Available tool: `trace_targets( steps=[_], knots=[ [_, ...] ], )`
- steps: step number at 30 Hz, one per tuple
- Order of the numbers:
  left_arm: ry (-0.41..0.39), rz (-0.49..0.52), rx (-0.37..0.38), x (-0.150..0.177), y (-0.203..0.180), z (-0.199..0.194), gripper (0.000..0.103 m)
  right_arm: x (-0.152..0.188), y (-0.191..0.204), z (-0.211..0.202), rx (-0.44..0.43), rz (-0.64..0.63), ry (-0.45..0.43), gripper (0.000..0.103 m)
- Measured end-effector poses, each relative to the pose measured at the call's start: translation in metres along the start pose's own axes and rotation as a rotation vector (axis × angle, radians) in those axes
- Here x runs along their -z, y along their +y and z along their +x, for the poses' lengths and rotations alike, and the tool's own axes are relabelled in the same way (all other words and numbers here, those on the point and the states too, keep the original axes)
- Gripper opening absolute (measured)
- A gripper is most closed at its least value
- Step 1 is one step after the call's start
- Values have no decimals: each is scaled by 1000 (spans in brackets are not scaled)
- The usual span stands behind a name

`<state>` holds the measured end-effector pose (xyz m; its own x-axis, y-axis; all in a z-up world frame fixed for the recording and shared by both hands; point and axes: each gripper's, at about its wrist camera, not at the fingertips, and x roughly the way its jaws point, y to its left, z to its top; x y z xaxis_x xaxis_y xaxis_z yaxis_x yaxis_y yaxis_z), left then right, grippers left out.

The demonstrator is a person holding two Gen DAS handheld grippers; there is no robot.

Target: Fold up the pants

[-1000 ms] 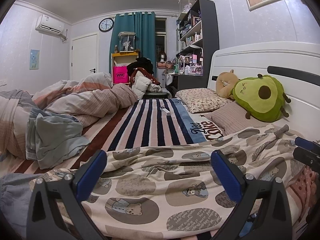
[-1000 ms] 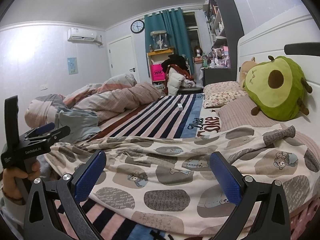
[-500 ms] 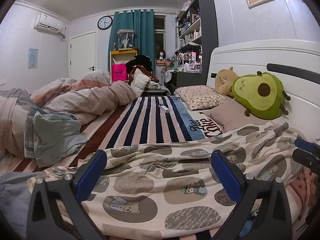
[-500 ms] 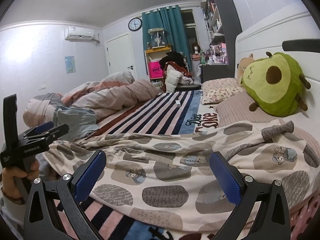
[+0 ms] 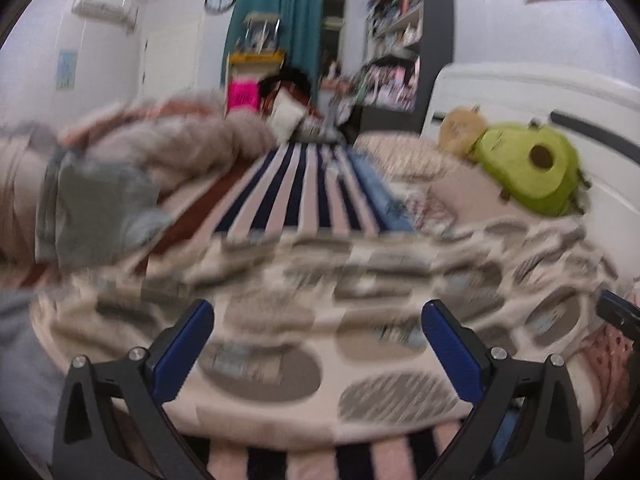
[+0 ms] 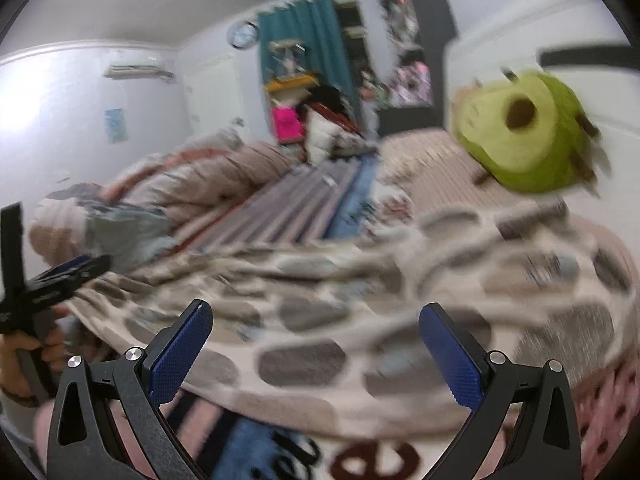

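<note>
Cream pants point(image 5: 320, 320) printed with grey-brown bear patches lie spread across the striped bed, and the same pants point(image 6: 380, 312) fill the right wrist view. Both views are motion-blurred. My left gripper point(image 5: 318, 344) hovers open above the pants' near edge with nothing between its blue pads. Over the pants' near hem my right gripper point(image 6: 316, 344) is open too, its fingers apart and empty. The left gripper point(image 6: 52, 280) also shows at the left edge of the right wrist view, held by a hand.
A green avocado plush point(image 5: 532, 168) rests on pillows against the white headboard point(image 5: 520, 92). A crumpled duvet point(image 5: 168, 148) and grey-blue cloth point(image 5: 96, 208) are heaped on the left. Striped bedding point(image 5: 304, 188) stretches toward shelves and a teal curtain point(image 5: 280, 28).
Both grippers have lifted and drawn back from the pants, so bedding shows under the near hem. Both views have gone blurry with fast motion. The jaws stay open.
</note>
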<state>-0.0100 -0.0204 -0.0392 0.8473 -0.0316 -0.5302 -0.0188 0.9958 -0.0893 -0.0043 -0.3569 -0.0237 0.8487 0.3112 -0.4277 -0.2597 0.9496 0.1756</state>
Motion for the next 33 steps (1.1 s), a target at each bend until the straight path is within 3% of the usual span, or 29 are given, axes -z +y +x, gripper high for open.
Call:
trace_targets(
  steps=[3, 5, 7, 10, 14, 21, 27, 29, 31, 33],
  knots=[
    [100, -39, -8, 26, 11, 21, 102, 29, -34, 12, 52, 83, 101, 102],
    [159, -75, 2, 43, 17, 33, 102, 48, -54, 19, 55, 145, 166, 87],
    [192, -101, -4, 55, 22, 39, 102, 62, -68, 23, 63, 190, 211, 84],
    [224, -122, -19, 67, 26, 45, 102, 75, -83, 24, 74, 237, 234, 84],
    [247, -157, -17, 72, 30, 49, 102, 81, -99, 30, 23, 294, 243, 84],
    [287, -174, 3, 77, 31, 45, 102, 81, -102, 34, -7, 309, 239, 83],
    [314, -195, 15, 85, 32, 37, 102, 76, -75, 45, -120, 318, 252, 78],
    [325, -190, 16, 88, 30, 38, 102, 76, -65, 49, -172, 324, 261, 71],
    [333, -177, 11, 91, 27, 39, 102, 79, -54, 56, -251, 333, 286, 70],
    [348, -172, 20, 94, 26, 38, 102, 81, -42, 62, -263, 311, 296, 70]
  ],
)
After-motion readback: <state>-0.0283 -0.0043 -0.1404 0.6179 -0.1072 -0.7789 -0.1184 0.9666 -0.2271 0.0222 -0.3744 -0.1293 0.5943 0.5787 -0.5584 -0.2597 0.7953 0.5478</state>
